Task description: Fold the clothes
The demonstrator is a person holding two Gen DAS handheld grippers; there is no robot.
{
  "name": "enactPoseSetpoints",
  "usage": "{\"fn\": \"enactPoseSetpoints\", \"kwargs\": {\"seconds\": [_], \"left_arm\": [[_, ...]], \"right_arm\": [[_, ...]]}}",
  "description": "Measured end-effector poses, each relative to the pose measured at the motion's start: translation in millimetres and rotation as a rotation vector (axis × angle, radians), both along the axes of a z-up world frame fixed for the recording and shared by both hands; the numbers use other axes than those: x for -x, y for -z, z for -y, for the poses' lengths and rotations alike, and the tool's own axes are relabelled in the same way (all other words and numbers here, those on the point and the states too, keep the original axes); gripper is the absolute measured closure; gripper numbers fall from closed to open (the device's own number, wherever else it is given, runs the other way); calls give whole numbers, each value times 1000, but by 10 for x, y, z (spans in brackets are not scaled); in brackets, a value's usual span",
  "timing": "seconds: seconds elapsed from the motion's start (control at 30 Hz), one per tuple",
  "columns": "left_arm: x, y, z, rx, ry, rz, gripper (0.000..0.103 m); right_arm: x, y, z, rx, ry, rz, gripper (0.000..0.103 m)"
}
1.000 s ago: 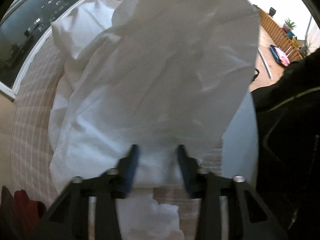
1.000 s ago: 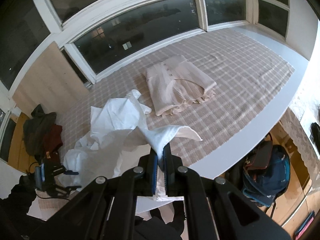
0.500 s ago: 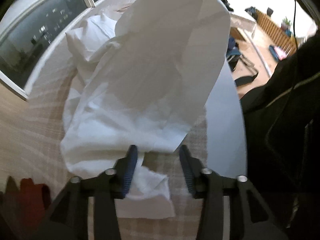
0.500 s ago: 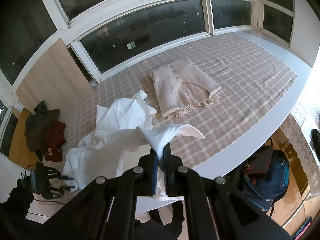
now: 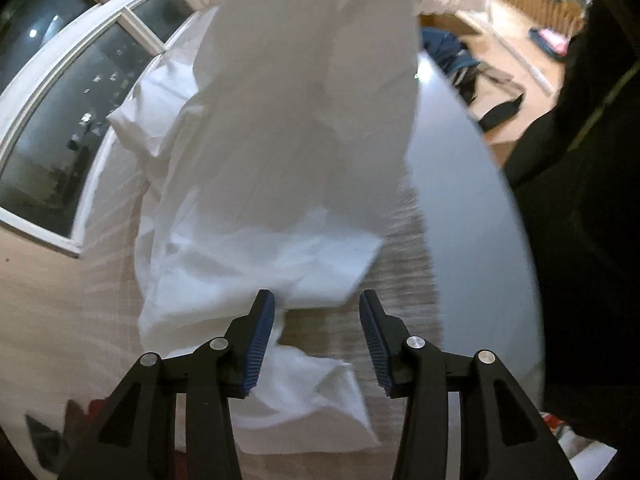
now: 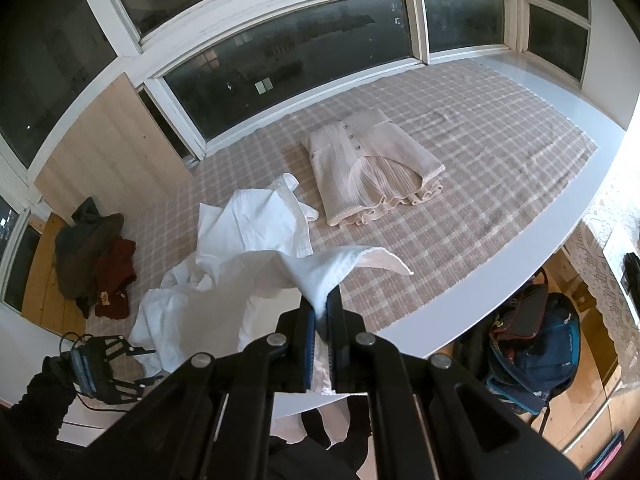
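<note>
Right gripper (image 6: 320,312) clamped on a bunched edge of the white garment (image 6: 248,240), jaws nearly touching with cloth pinched between; that edge is held up off the checked tablecloth (image 6: 500,168), the rest trailing down in a crumpled heap toward the near-left part of the cloth. Left gripper (image 5: 316,336) wide open, nothing held, fingers straddling a loose lower hem of the same white garment (image 5: 280,160). Change over the last second: in the left wrist view the hanging sheet has pulled further from the camera and more tablecloth shows between the jaws, so the left gripper has dropped back toward the low corner; the right grip is unchanged. Reading: the garment is being lifted for spreading, and the left looks to be seeking a second hold. Folded beige cardigan (image 6: 372,172) lies flat beyond the white garment, near the tablecloth centre. Dark and red clothes (image 6: 96,260) heaped off the tablecloth's left end.
</note>
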State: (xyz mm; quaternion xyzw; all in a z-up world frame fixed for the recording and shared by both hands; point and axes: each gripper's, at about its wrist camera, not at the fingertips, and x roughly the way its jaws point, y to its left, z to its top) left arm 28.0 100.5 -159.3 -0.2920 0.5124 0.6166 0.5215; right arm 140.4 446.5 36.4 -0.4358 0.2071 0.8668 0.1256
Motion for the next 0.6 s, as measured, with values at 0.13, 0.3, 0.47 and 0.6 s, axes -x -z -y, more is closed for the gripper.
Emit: {"fn": "enactPoseSetpoints", "kwargs": {"seconds": [0.13,0.3,0.47,0.6], "left_arm": [[-27,53,-22,-30,2,-61,60],[145,-140,45,-80,-39,-32,70],[319,-336,115,-129,-80,-3,99],[457,-492,170,-168,-113,21,100]], "right_arm": [[22,-20,51,-7,-13,4,98],[44,-55,85,-14,-25,5,98],[65,-87,99,-21,-28,-3,98],[92,-228,71,-41,-15,-49,98]]}}
